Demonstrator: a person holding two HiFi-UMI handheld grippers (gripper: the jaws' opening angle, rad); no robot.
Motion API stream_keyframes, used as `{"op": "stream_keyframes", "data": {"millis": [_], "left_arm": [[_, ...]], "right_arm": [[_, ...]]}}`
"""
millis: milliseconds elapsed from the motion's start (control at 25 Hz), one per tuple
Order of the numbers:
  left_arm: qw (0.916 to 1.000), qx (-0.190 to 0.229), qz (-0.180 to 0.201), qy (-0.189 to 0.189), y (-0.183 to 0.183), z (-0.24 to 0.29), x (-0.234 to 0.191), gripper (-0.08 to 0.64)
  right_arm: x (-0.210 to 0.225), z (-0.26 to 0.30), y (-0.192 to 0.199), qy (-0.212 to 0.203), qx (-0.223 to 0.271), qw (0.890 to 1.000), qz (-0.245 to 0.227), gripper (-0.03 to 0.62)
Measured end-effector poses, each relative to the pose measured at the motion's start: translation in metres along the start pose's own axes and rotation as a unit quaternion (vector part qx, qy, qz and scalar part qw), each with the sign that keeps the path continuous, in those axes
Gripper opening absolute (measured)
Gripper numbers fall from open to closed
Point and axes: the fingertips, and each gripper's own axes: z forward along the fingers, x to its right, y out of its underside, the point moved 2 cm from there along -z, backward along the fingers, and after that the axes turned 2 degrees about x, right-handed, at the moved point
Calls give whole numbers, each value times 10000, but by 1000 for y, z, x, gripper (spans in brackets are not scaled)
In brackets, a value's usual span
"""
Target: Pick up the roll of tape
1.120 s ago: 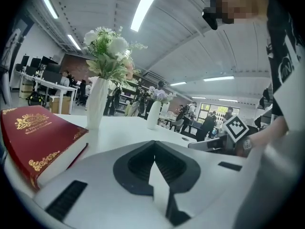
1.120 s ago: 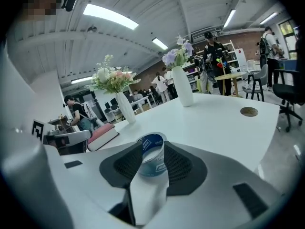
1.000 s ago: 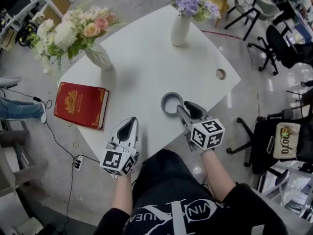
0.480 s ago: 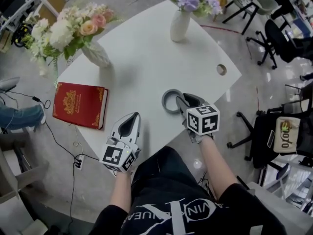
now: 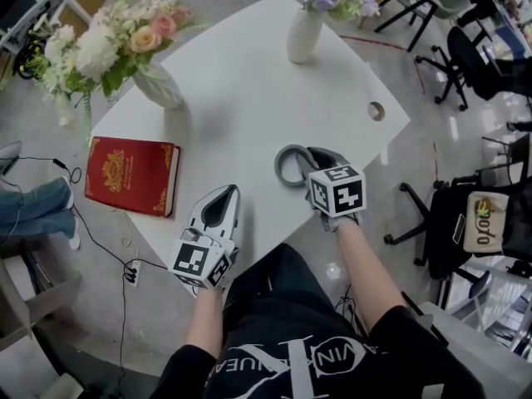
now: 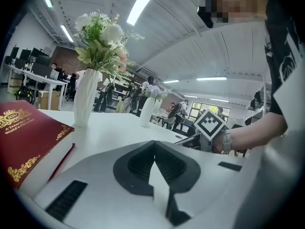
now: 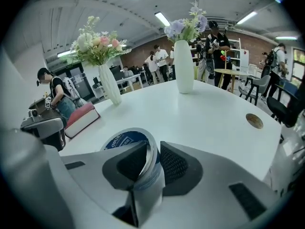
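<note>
The right tongs (image 5: 306, 160), having just been closing, are pinching the wall of the grey ring-shaped roll of tape (image 5: 287, 165) on the white bench (image 5: 249, 81), while the left tongs (image 5: 227, 193) are idling shut and empty, apparently leaving only the lift.

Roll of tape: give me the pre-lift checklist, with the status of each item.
1. Right gripper straddles the wall of the roll of tape, one jaw inside the ring and one outside: ok.
2. Pads pressing firmly on that wall: cannot tell. The jaws have just been closing on it, and a thin gap may remain at the outer pad.
3. Roll clear of other things: ok. The red book lies well apart from it on the table.
4. Left gripper out of the way: ok. It is shut, holds nothing, and sits apart from the roll.
</note>
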Motion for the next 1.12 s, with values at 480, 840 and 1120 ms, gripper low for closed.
{"op": "stream_keyframes", "data": {"millis": [480,840,1120], "left_arm": [[9998,105,-42,-134,-6,-13,-4,0],[9995,231,-30,-218,-19,-16,-5,0],[9991,345,34,-240,-34,-19,-1,0]], "right_arm": [[-11,-20,-22,-5,642,9972,-379,74],[-18,-46,-42,-198,1184,9922,-344,74],[-26,-65,-56,-316,1493,9876,-363,74]]}}
